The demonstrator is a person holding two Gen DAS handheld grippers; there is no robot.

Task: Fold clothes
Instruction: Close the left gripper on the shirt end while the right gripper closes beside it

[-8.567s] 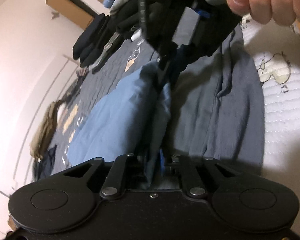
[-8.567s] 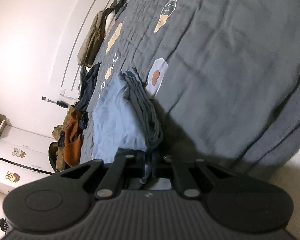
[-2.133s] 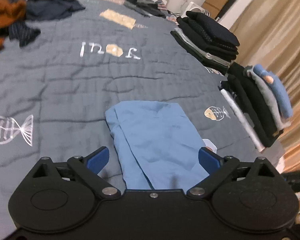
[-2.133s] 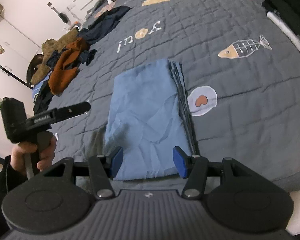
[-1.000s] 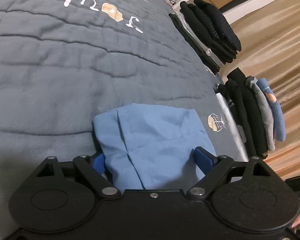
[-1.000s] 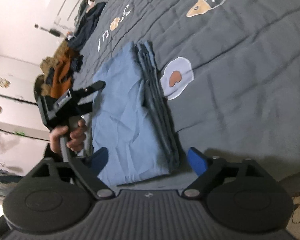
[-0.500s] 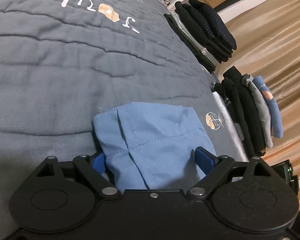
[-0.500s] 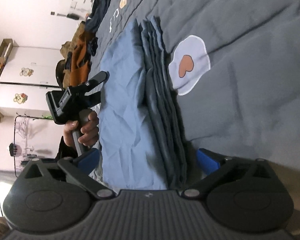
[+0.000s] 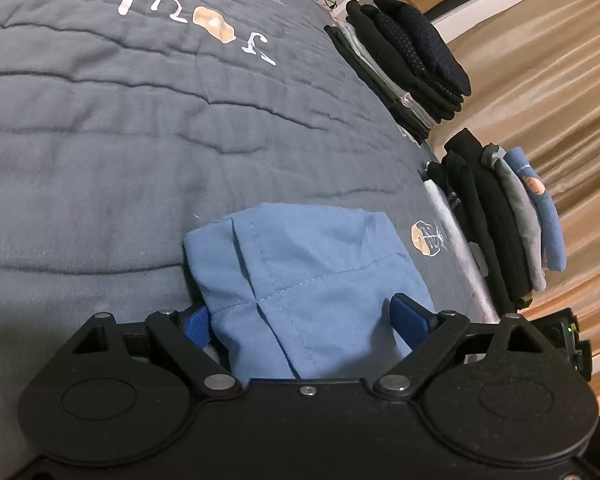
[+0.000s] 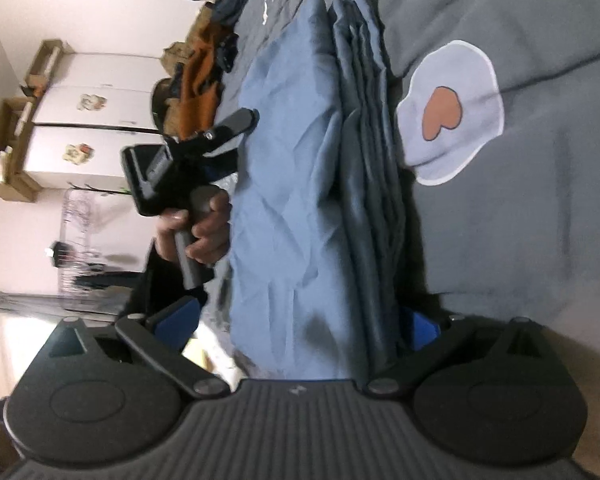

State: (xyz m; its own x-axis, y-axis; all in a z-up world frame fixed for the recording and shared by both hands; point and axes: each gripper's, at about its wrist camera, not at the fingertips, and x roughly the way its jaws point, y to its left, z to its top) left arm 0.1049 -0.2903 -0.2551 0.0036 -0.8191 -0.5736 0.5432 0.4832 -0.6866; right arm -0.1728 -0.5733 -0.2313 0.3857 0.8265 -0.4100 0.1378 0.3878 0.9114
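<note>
On the grey quilt (image 9: 100, 140), folded blue garment (image 9: 300, 272) sits btwn both hand-held grippers, left (image 9: 304, 316) & right (image 10: 296, 324), jaws wide apart.

Each hand-held gripper (image 9: 302, 318) has a matte black body with two round discs, silver screws on its linkage arms and blue fingertip pads (image 9: 410, 317). The right one's (image 10: 296, 326) deck is ribbed grey. Behind the left one's grey handle (image 10: 188, 254), a dark sleeve (image 10: 148, 280) shows.
</note>
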